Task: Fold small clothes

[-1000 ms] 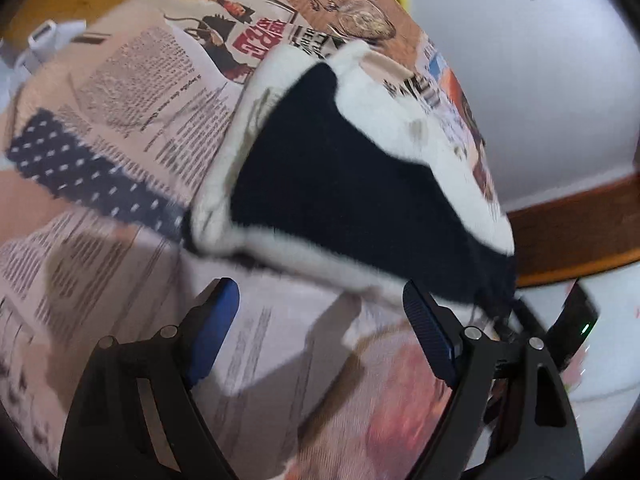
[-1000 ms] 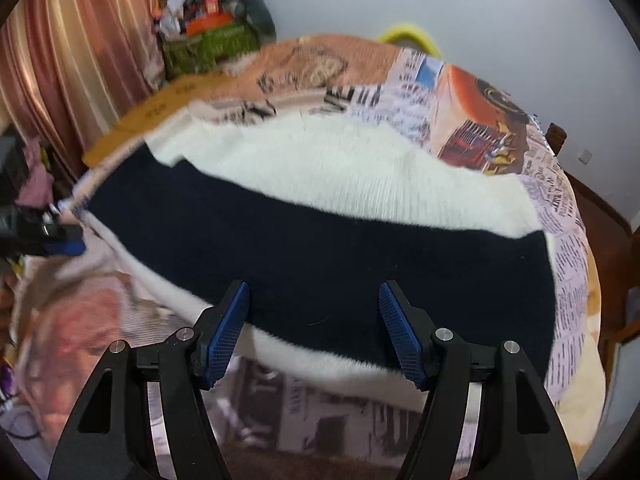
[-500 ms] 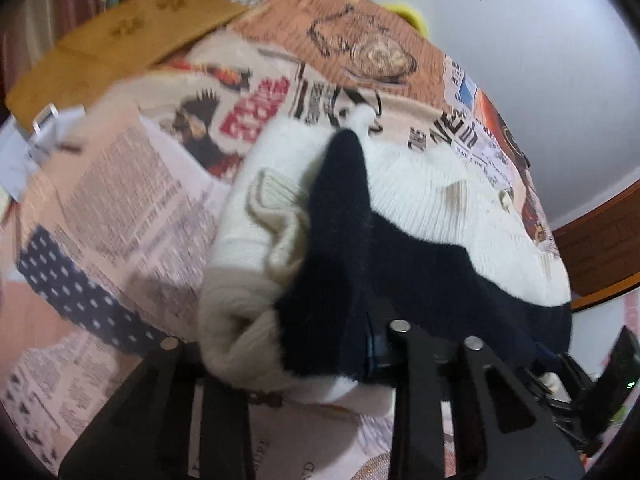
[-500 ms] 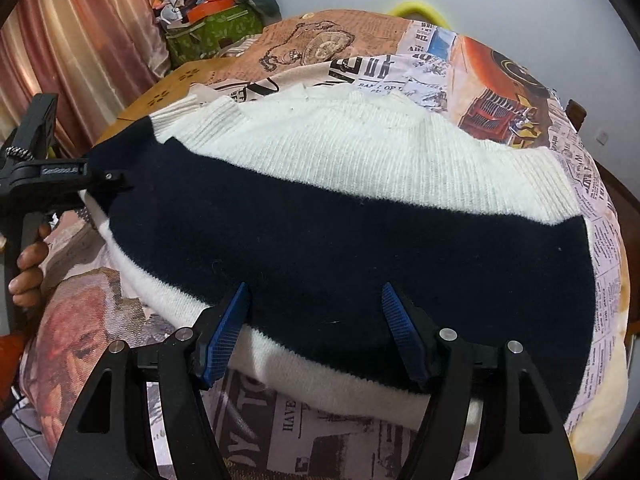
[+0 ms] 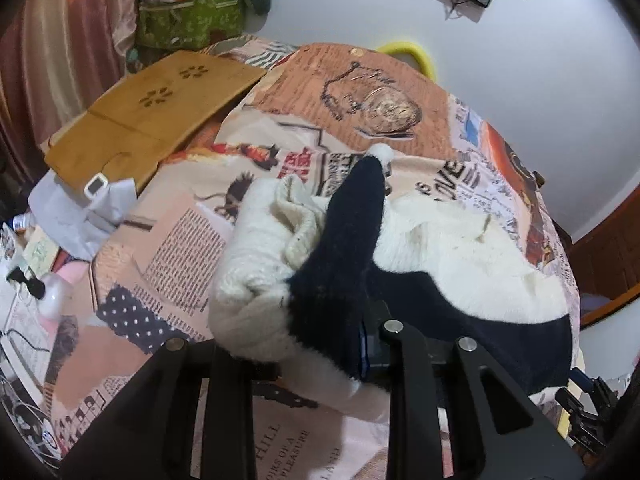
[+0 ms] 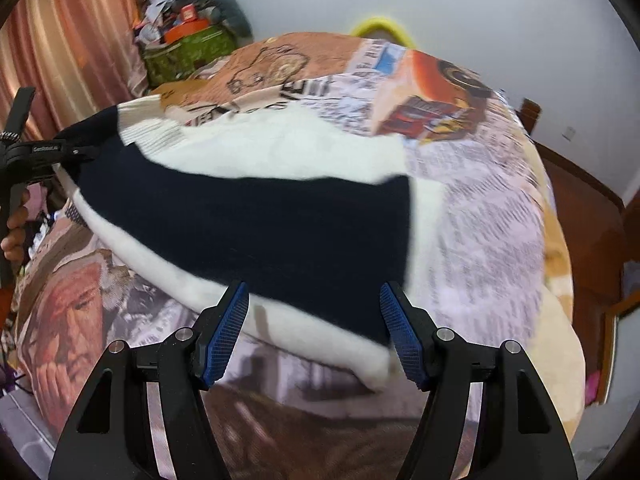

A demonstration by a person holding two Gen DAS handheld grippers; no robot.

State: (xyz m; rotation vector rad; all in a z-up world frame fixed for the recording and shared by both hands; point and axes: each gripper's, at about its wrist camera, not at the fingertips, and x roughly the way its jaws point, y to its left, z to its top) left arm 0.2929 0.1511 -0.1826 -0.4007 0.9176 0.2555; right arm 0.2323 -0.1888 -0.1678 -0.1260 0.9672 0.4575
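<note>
Two hand-held grippers are at work on one garment, a cream sweater with a wide navy band [image 6: 256, 216], which lies on the bed with the newspaper-print bedspread [image 5: 168, 248]. Your left hand-held gripper [image 5: 320, 344], at the bottom centre of its view, is now clenched on the end of the sweater [image 5: 312, 288]; one second ago it was released and only stood before the cloth. The knit is bunched into a thick roll between the jaws, and it is raised a little from the bedspread. In the right wrist view this same end is at the left edge of the frame. Your right hand-held gripper [image 6: 314, 330] is released, as it was a second ago, and its blue pads [image 6: 228, 332] stand on both sides of the near cream hem at the bottom centre. I think the fold is just starting: one end is taken, the other is not. You should probably close the right one before you lift, otherwise the sweater may drag crooked.
</note>
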